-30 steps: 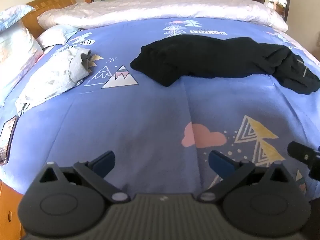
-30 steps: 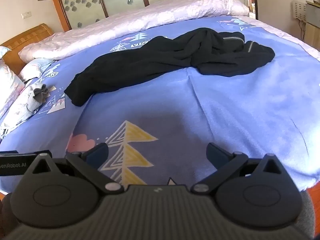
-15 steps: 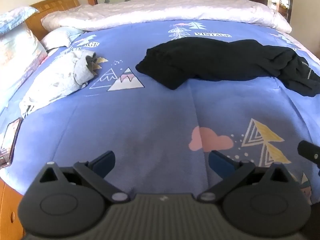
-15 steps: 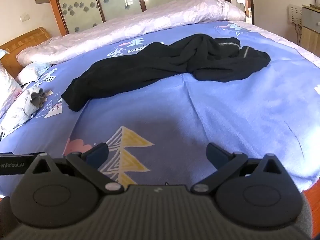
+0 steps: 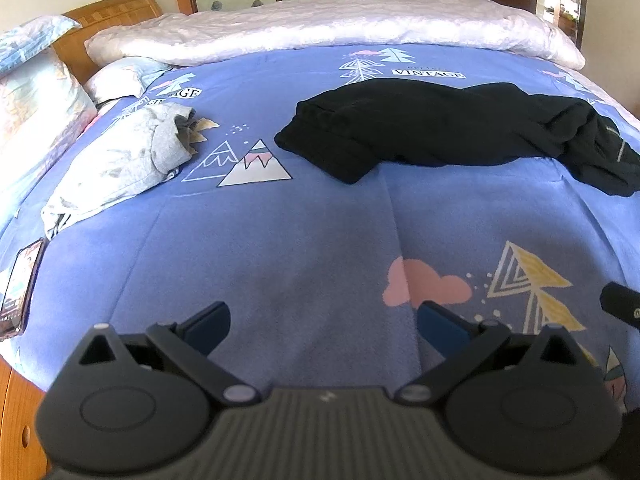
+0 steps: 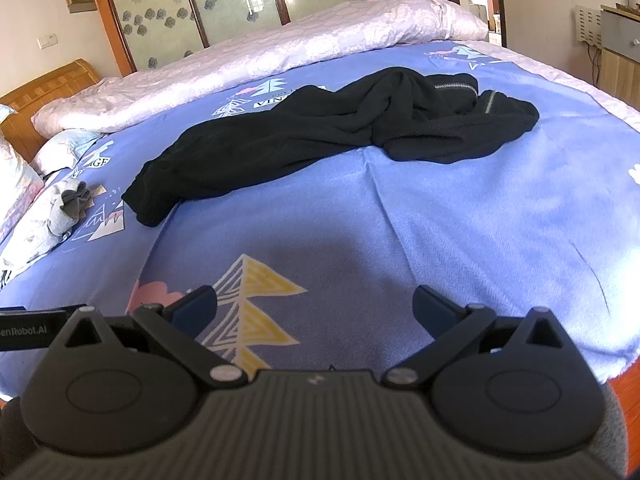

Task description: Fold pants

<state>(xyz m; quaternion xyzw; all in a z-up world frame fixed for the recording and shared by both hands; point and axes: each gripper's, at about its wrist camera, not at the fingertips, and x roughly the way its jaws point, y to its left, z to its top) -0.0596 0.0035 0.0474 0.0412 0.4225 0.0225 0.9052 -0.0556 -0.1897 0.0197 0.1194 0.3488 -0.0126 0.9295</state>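
Note:
Black pants (image 5: 440,128) lie crumpled across the middle of the blue printed bedspread (image 5: 280,240), leg cuff to the left, bunched waist with zippers to the right. In the right wrist view the pants (image 6: 320,136) stretch from lower left to upper right. My left gripper (image 5: 323,322) hovers open over bare bedspread, well short of the pants. Nothing sits between the fingers of my right gripper (image 6: 314,306), which is open over the yellow tree print, also apart from the pants. Part of the right gripper (image 5: 620,304) shows at the left view's right edge.
A grey folded garment (image 5: 120,168) lies at the left beside pillows (image 5: 36,104). A phone (image 5: 20,284) rests near the bed's left edge. A pale quilt (image 5: 340,28) is rolled along the far side. A wooden headboard (image 5: 108,12) and a cabinet (image 6: 616,64) flank the bed.
Both cameras have tilted or drawn back slightly, so the pants sit a little lower in view. Both grippers stay open and empty.

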